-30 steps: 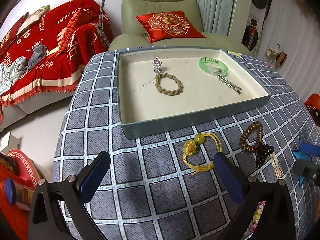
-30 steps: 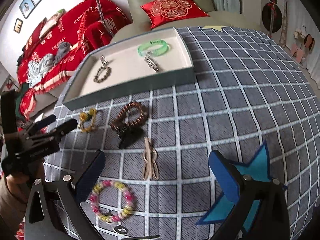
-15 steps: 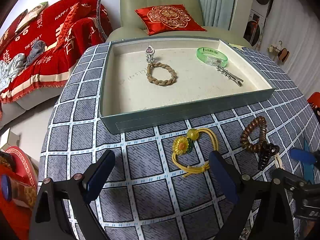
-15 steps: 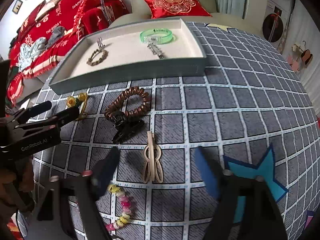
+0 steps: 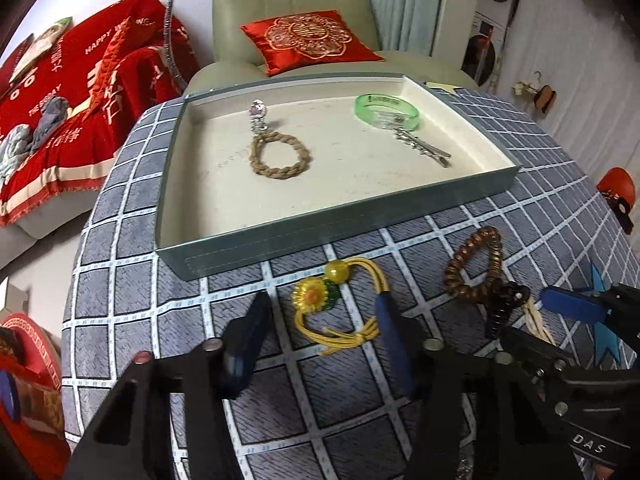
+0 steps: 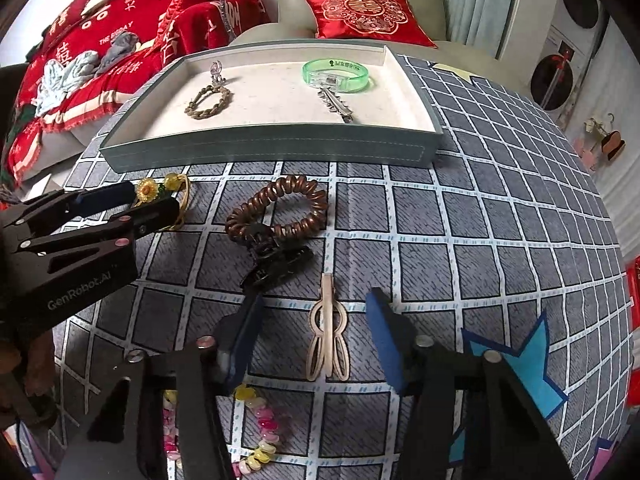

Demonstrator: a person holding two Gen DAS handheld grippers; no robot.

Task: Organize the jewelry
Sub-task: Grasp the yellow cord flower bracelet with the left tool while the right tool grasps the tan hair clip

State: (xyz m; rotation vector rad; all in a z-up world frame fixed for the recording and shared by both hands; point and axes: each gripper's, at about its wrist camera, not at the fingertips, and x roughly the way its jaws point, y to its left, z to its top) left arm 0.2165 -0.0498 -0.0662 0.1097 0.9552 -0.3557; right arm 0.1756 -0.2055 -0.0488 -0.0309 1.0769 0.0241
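While the tray [image 5: 372,224] waits on the table [image 5: 132,216], the left tongs [image 5: 324,320], jaws just narrowing, straddle the yellow flower cord [image 5: 336,308] without pinching it. From the right wrist, the right tongs [image 6: 316,328], likewise closing, bracket the beige hair clip [image 6: 328,336]; "GenRobot.AI" marks the other tool.

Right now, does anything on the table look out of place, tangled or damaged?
Nothing looks damaged or spilled. One oddity: the black claw clip lies overlapping the brown spiral hair tie and may be clipped onto it. Five pieces remain outside the tray, as expected mid-task.
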